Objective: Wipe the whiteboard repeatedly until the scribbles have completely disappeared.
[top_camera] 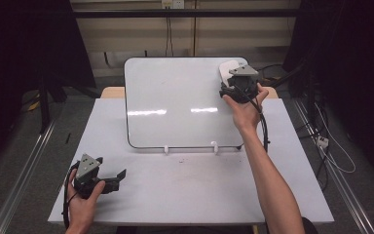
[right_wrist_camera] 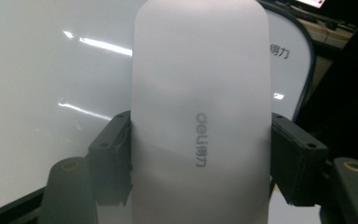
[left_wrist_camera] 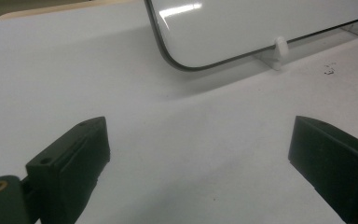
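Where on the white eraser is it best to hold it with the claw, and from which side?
Grip the white eraser across its two long, narrow sides near the lower end, coming from that end along its length. The right claw already clamps it so, at the whiteboard top right corner. Its rounded back would probably slip.

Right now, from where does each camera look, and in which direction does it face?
High view: above the person's side, facing forward and down on the table; both forearms, the left gripper and the right gripper show.
Left gripper view: low over the table, facing the whiteboard; its own open jaws show.
Right gripper view: facing the whiteboard, jaws shut on a white eraser.
All three views share the whiteboard.
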Motion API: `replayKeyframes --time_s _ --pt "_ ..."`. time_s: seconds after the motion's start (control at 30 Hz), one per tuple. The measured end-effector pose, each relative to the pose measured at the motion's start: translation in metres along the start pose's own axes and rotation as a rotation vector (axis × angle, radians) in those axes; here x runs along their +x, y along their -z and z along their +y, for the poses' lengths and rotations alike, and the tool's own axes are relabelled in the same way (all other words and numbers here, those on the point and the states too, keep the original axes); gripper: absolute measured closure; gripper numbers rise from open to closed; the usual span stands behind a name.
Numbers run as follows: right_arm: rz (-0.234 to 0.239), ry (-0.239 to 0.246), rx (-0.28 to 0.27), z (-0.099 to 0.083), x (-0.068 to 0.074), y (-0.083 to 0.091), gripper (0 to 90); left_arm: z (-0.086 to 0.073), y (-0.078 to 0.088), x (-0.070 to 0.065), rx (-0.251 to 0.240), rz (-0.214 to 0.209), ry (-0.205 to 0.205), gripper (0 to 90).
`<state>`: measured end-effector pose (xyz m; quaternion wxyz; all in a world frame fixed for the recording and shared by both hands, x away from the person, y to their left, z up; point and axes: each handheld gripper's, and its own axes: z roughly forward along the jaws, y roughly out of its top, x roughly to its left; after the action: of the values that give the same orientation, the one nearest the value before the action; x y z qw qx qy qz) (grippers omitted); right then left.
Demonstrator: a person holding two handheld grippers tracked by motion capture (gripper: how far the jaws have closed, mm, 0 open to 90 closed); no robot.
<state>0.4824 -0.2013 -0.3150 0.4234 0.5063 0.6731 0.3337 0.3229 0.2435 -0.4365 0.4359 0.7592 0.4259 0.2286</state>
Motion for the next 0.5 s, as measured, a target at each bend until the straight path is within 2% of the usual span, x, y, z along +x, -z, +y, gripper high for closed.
replayKeyframes --time_s 0.23,0.5 --pt "0.010 0.023 0.010 0.005 0.017 -0.002 31.6 0.001 -0.002 0.000 -0.001 -0.005 -0.008 5.2" --pt "0.031 0.051 -0.003 0.014 0.038 -0.005 31.5 0.001 -0.001 0.001 -0.003 -0.002 -0.009 5.2"
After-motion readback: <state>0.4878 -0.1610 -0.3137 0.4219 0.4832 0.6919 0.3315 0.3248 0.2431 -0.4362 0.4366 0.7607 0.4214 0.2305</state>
